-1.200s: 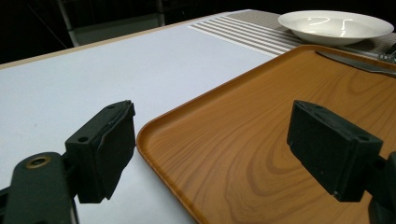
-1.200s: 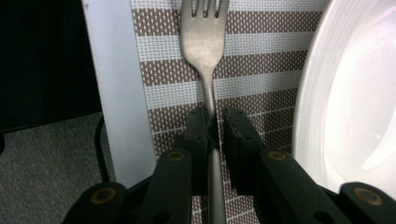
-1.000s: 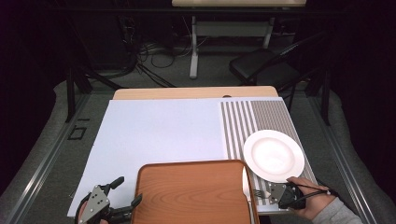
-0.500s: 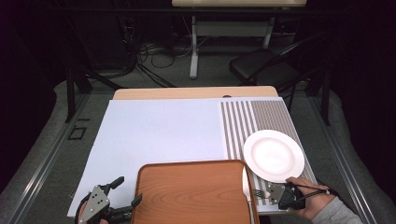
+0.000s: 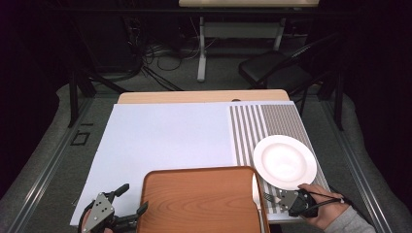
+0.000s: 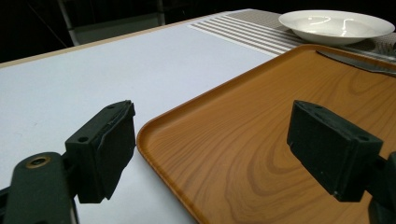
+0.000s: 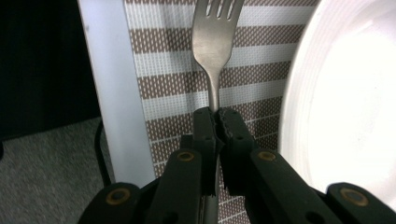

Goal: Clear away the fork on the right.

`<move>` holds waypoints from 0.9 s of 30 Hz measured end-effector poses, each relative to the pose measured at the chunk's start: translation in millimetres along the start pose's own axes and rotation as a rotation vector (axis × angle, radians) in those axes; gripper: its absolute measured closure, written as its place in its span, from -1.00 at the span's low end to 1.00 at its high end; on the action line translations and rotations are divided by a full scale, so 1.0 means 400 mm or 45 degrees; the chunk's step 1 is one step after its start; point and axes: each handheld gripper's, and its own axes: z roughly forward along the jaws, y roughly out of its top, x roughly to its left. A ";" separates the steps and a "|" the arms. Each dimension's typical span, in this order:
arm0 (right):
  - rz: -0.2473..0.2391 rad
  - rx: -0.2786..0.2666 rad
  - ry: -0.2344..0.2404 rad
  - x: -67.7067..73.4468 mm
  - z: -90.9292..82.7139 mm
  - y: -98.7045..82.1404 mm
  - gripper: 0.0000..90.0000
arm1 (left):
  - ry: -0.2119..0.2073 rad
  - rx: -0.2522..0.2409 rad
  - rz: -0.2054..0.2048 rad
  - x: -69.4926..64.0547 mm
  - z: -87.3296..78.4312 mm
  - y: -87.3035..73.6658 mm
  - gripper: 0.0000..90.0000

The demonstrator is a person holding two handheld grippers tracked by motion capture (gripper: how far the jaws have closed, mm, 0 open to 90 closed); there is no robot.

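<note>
My right gripper [image 5: 285,199] lies low on the striped placemat [image 5: 272,121] near the table's front right edge, just below the white plate [image 5: 284,162]. In the right gripper view its jaws [image 7: 216,119] are shut on the handle of a metal fork [image 7: 215,37], whose tines point away over the placemat [image 7: 168,84], with the plate [image 7: 350,93] right beside it. My left gripper [image 5: 133,198] stands open at the front left corner of the wooden tray [image 5: 199,204]. One jaw is over the tray [image 6: 243,140] and the other over the white table cover [image 6: 93,70], with nothing gripped.
A knife [image 6: 359,63] lies along the tray's far right edge, with the plate [image 6: 336,23] beyond it. Past the table's far edge stand a dark chair [image 5: 277,73] and a tangle of cables [image 5: 155,53] on the floor.
</note>
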 end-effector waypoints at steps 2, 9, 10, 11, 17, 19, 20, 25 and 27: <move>0.028 -0.020 0.001 -0.003 -0.006 0.001 0.91 | 0.000 0.001 -0.001 0.000 0.000 0.000 -0.65; 0.115 -0.076 -0.018 -0.012 -0.020 0.000 0.92 | 0.000 0.000 0.001 0.000 0.000 0.000 -0.65; 0.129 -0.080 -0.017 -0.013 -0.022 -0.001 0.92 | 0.000 0.000 0.000 0.000 0.000 0.000 -0.65; 0.157 -0.088 -0.020 -0.012 -0.024 -0.001 0.92 | 0.000 0.000 0.000 0.000 0.000 0.000 -0.65; 0.231 -0.156 -0.047 -0.019 -0.041 0.003 0.92 | -0.001 0.001 0.001 0.000 0.000 0.000 -0.65; 0.256 -0.186 -0.056 -0.023 -0.046 0.003 0.92 | 0.000 0.005 0.002 0.000 0.000 0.000 -0.65; 0.284 -0.193 -0.056 -0.022 -0.050 0.003 0.92 | 0.000 0.000 0.001 0.000 0.000 0.000 -0.65; 0.380 -0.268 -0.069 -0.032 -0.057 0.002 0.92 | 0.000 0.004 0.002 0.000 -0.001 0.000 -0.65; 0.412 -0.283 -0.068 -0.037 -0.060 0.000 0.92 | 0.000 0.004 0.004 0.000 -0.001 0.000 -0.65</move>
